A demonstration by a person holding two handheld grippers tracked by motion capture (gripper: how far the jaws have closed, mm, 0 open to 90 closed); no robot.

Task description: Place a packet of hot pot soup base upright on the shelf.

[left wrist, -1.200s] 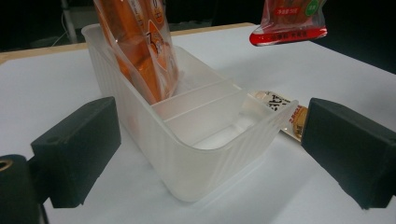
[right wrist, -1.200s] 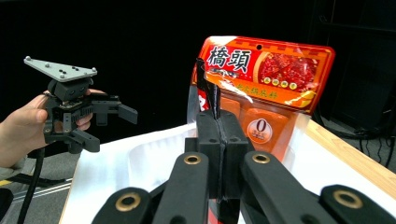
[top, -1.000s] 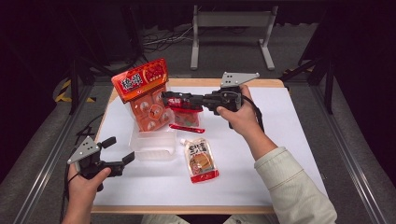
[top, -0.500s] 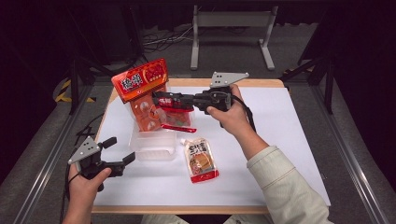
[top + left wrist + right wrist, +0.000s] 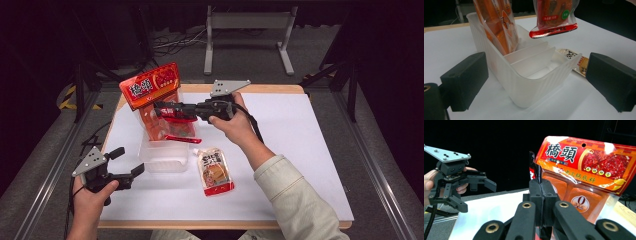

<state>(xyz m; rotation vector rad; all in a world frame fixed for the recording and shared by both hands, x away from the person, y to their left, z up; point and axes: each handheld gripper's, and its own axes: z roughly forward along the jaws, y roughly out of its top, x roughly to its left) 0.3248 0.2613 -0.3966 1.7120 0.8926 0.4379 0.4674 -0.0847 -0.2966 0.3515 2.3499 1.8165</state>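
The right tongs [image 5: 162, 110] are pressed together on the top edge of a small red pouch [image 5: 176, 119], pinching it so that it hangs above the clear plastic bin [image 5: 164, 156]. In the right gripper view the two black pads meet flat against each other with the pouch's dark edge [image 5: 535, 171] standing up between them. Seen from the left gripper view, the pouch's red lower seam [image 5: 554, 29] hangs just above the bin's open top, clear of the rim and over the divided compartments. A large orange-red bag [image 5: 156, 100] with white characters stands upright in the far end of the bin, just behind the hanging pouch. A third pouch [image 5: 215, 171] lies flat on the white table [image 5: 310, 150] just to the right of the bin. The left tongs [image 5: 127, 162] are spread wide and hold nothing, resting near the front left of the bin, their jaws pointing toward it.
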